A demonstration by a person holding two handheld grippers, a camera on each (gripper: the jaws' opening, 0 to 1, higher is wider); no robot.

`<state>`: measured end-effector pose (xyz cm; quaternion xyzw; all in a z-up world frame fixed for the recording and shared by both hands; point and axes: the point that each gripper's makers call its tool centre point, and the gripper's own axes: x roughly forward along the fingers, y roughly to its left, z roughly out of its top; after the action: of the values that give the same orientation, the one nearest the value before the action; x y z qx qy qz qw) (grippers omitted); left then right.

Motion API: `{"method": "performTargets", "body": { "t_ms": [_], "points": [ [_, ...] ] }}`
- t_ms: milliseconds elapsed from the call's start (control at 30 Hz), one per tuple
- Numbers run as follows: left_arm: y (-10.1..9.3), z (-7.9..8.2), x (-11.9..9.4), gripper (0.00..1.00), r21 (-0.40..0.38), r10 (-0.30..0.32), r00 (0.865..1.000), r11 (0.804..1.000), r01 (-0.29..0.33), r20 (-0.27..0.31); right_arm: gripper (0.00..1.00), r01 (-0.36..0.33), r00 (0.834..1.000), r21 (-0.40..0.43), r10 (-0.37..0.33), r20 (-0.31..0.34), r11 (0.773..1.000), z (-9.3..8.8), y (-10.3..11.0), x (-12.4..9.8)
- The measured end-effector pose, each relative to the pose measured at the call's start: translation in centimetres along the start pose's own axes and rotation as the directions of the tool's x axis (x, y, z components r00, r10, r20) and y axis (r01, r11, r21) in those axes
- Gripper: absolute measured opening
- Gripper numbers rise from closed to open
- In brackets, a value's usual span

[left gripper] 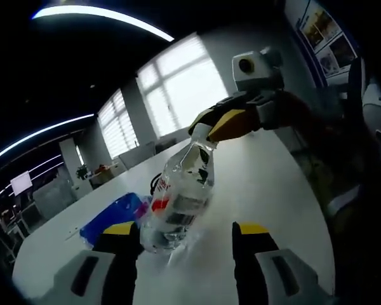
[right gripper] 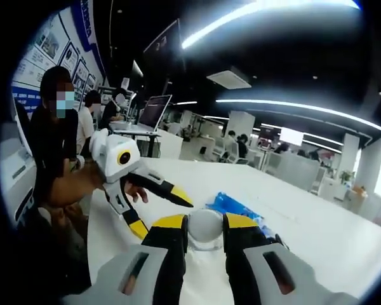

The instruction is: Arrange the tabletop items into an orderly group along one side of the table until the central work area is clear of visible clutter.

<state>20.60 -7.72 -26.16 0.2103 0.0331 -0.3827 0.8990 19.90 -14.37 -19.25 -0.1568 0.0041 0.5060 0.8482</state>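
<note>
My right claw point(right gripper: 203, 232) clamps the bottle point(left gripper: 178, 200) by its cap point(right gripper: 205, 225) — my left claw point(left gripper: 185, 238) gapes wide beside the bottle's base, blue bag point(left gripper: 111, 216) behind it.

bottle: a clear plastic water bottle point(left gripper: 178, 200) with a white cap point(right gripper: 204, 225) and a red, white and grey label
bottle pose: tilted, its base on the white table point(left gripper: 267, 184), its neck leaning up and away in the left gripper view
bottle state: cap on; the cap end is held between two yellow-tipped jaws
blue packet: a flat blue plastic packet point(left gripper: 111, 216) lying on the table just beside the bottle's base
</note>
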Motion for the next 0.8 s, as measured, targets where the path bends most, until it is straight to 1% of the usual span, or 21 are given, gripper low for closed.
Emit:
{"method": "performTargets", "body": {
  "t_ms": [200, 367, 500, 633, 800],
  "points": [
    [0.1, 0.1, 0.4, 0.58, -0.004, 0.001, 1.0, 1.0, -0.001, 0.004, 0.19, -0.001, 1.0, -0.001, 0.001, 0.0, 1.0, 0.3, -0.1, 0.3],
    [0.0, -0.1, 0.9, 0.59, -0.013, 0.001, 1.0, 1.0, -0.001, -0.006, 0.19, -0.001, 1.0, -0.005, 0.001, -0.004, 1.0, 0.5, 0.0, 0.5],
    [0.1, 0.0, 1.1, 0.58, -0.018, 0.007, 1.0, 1.0, -0.007, 0.002, 0.19, 0.0, 1.0, -0.004, 0.0, -0.002, 1.0, 0.7, -0.2, 0.8],
    [0.6, 0.4, 1.3, 0.59, -0.023, 0.031, 0.999, 0.999, -0.031, 0.01, 0.19, 0.003, 1.0, -0.003, -0.003, 0.003, 1.0, 1.0, -0.2, 1.0],
    [0.9, 1.2, 1.6, 0.58, -0.02, 0.043, 0.999, 0.999, -0.042, 0.031, 0.19, 0.002, 1.0, -0.005, -0.002, 0.009, 1.0, 1.4, -0.2, 1.5]
  ]
}}
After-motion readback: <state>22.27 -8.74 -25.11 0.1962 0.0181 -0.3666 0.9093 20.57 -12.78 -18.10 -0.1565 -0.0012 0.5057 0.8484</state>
